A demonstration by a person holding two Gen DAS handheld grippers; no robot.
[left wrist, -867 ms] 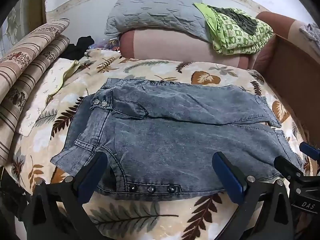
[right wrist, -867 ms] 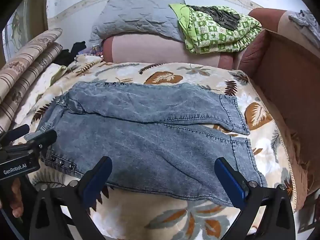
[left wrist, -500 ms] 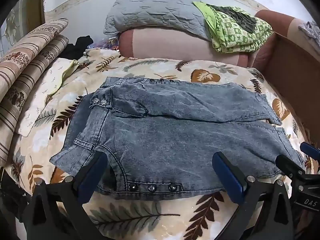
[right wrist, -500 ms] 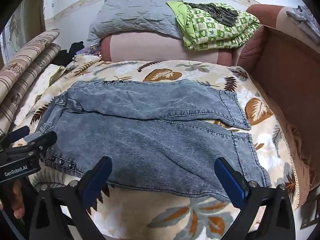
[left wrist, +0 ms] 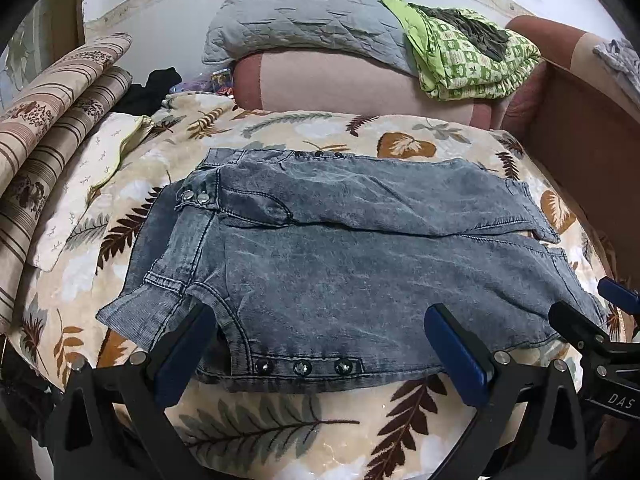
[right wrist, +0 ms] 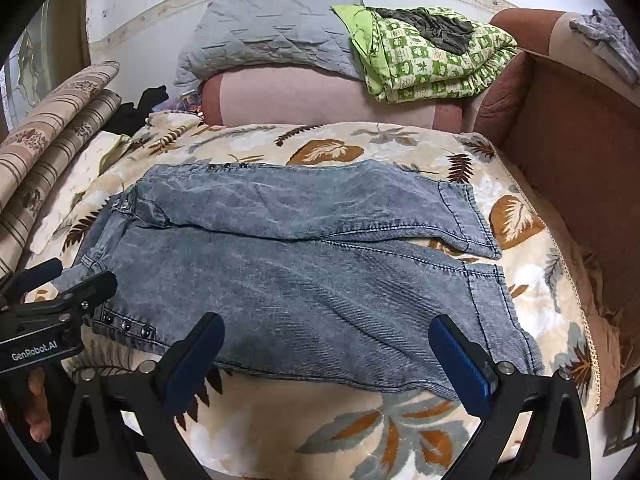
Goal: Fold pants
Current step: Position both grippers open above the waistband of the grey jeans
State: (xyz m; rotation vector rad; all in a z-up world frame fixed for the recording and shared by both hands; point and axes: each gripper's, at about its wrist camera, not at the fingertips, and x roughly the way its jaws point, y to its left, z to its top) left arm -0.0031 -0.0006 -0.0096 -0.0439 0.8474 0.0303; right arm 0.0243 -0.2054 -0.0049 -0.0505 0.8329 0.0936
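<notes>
Grey-blue denim pants [left wrist: 352,256] lie flat on a leaf-print bedspread [left wrist: 280,428], waist to the left, legs to the right; they also show in the right wrist view [right wrist: 304,264]. My left gripper [left wrist: 320,332] is open and empty, hovering over the near waist edge with its studs. My right gripper [right wrist: 328,344] is open and empty above the near leg's lower edge. The right gripper shows at the left view's right edge [left wrist: 592,328], and the left gripper at the right view's left edge [right wrist: 60,296].
A pink bolster [left wrist: 360,84] with a grey pillow [left wrist: 304,20] and a green patterned blanket [left wrist: 468,52] lies at the back. Striped rolled bedding [left wrist: 44,120] is on the left. A brown sofa arm [right wrist: 580,152] rises on the right.
Both grippers have shifted slightly forward over the pants. The pants have not moved and both jaws stay open.
</notes>
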